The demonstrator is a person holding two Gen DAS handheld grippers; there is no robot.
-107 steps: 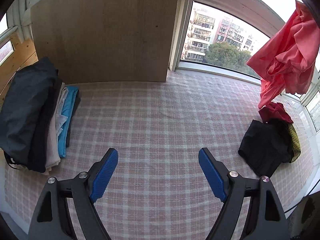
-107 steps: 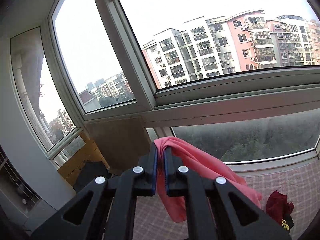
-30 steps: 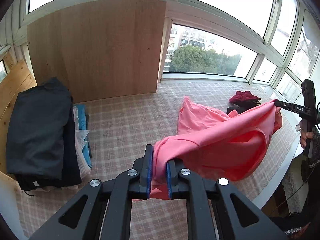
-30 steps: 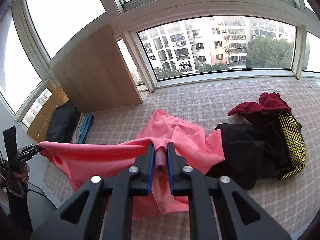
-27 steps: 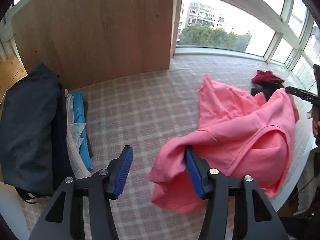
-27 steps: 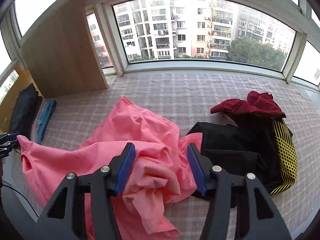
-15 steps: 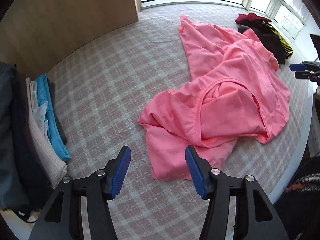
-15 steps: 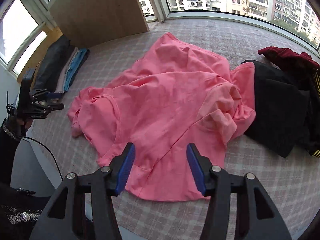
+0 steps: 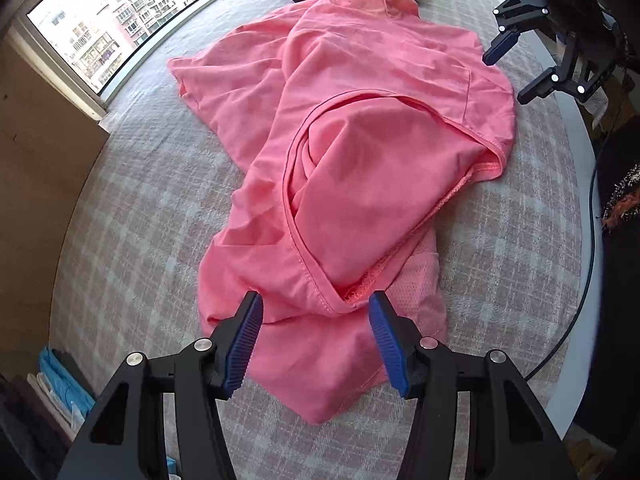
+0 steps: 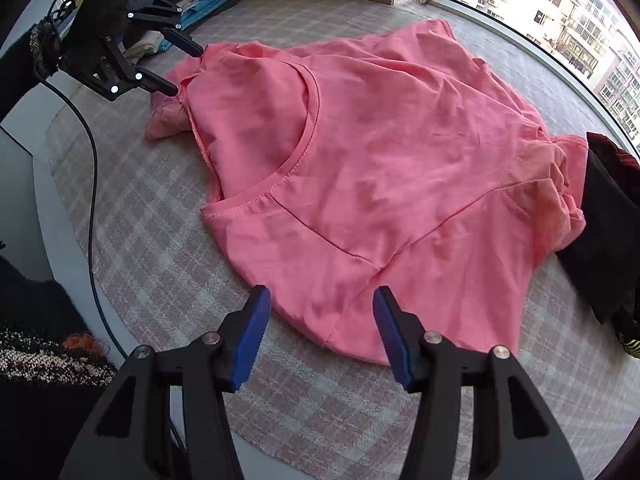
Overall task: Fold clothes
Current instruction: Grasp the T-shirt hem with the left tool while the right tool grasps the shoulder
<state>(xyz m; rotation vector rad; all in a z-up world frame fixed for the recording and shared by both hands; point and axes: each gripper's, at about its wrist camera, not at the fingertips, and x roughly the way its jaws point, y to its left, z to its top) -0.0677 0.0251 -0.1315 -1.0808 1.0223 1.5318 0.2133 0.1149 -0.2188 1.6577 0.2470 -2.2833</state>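
- Pink T-shirt (image 9: pixel 352 152) is lying rumpled on the checked cloth (image 9: pixel 152 216) covering the worktop, neckline gaping.
- Left gripper (image 9: pixel 316 340) is hovering with fingers (image 9: pixel 244 340) spread wide over the shirt's near edge, holding nothing.
- Right gripper (image 10: pixel 320 332) is spreading its fingers (image 10: pixel 394 340) wide above the sleeve hem, empty.
- Dark clothes (image 10: pixel 608 216) are lying just beside the shirt.

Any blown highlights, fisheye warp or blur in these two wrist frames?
Left wrist view: the window is bright but buildings still read; strong barrel warp bends the table's white edge; the pink T-shirt is sharp. Right wrist view: even daylight, soft shadows on the shirt, dark vignette at the corners, no motion blur.
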